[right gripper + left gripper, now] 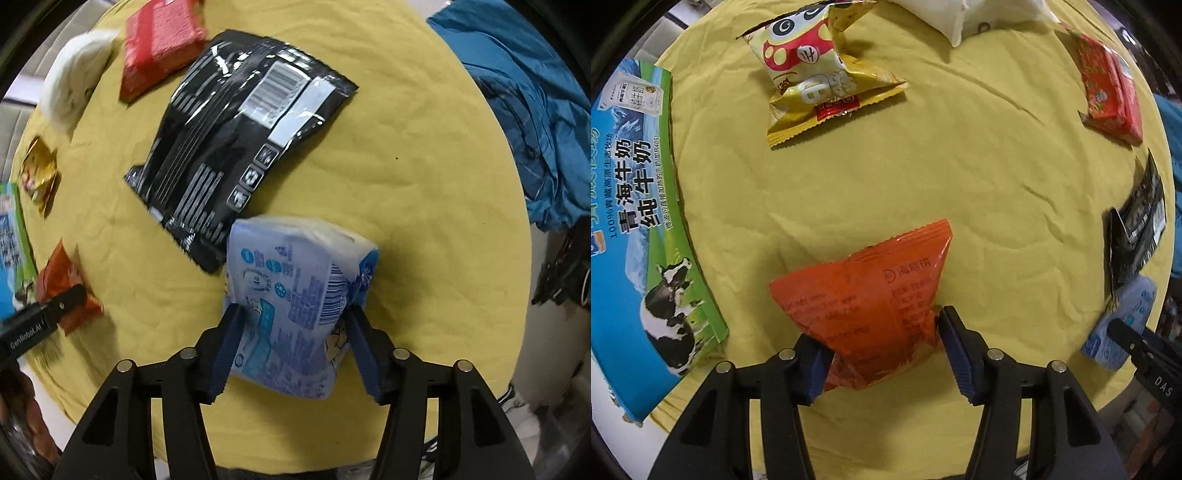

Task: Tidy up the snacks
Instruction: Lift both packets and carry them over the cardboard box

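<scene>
An orange snack packet (871, 306) lies on the yellow cloth, and my left gripper (882, 339) is shut on its near end, both blue pads pressing its sides. My right gripper (291, 332) is shut on a pale blue tissue pack (295, 295), pads against both sides. That pack (1123, 325) and the right gripper's finger (1137, 343) show at the left wrist view's right edge. The orange packet (62, 284) and the left gripper's finger (55, 306) appear at the left of the right wrist view.
A gold snack bag (816, 70), a red pack (1108, 85), a black pouch (236, 140) and a white bag (960, 14) lie on the yellow cloth (960, 177). A blue-green milk carton box (639, 229) sits left. Blue fabric (524, 99) lies beyond the right edge.
</scene>
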Demonstrator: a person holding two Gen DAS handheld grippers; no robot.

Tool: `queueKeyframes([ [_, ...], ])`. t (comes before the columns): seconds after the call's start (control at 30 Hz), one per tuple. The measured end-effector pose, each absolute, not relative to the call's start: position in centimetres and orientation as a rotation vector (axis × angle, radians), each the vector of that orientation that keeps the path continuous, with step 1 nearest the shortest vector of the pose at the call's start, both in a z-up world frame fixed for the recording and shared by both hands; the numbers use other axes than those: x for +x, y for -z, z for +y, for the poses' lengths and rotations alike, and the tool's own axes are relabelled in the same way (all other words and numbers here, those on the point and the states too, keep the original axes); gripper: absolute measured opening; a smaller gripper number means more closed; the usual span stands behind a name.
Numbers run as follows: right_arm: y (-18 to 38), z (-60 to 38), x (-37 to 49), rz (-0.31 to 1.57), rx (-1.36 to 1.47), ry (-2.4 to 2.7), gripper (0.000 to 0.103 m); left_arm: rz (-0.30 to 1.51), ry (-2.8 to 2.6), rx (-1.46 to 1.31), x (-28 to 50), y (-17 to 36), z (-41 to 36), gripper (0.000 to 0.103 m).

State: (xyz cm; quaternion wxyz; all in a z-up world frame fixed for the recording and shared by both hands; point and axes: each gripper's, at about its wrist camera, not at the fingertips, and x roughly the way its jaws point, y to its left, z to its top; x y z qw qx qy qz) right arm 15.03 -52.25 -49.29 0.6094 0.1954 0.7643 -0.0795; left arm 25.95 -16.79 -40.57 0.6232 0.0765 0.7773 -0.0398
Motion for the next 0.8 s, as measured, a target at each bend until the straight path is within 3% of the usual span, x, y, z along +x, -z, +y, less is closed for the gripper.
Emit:
queueKeyframes([
  [0.17,48.6,-51.1,14.8,1.747,0.424,0.233,0.060,1.757,0.055,0.149,26.1,42.3,-16.3,0.052],
  [0.4,46.3,-46.9,14.8,1.762,0.342,0.158,0.037,1.747,0.085,0.123,23.2,43.0,-15.7,0.049],
  [0.53,44.9,-43.8,13.9,1.788,0.306,0.057,0.034,1.748,0.115,0.155,20.0,42.7,-15.6,0.049],
  [0.63,44.8,-42.3,13.8,1.776,0.260,0.081,0.039,1.749,0.132,0.179,17.8,43.3,-15.6,0.049],
  [0.7,44.6,-41.9,13.6,1.771,0.269,0.099,0.058,1.750,0.127,0.195,17.1,44.1,-15.5,0.049],
  [0.8,43.5,-41.5,13.0,1.753,0.256,0.177,0.063,1.747,0.118,0.187,16.4,45.5,-16.3,0.049],
])
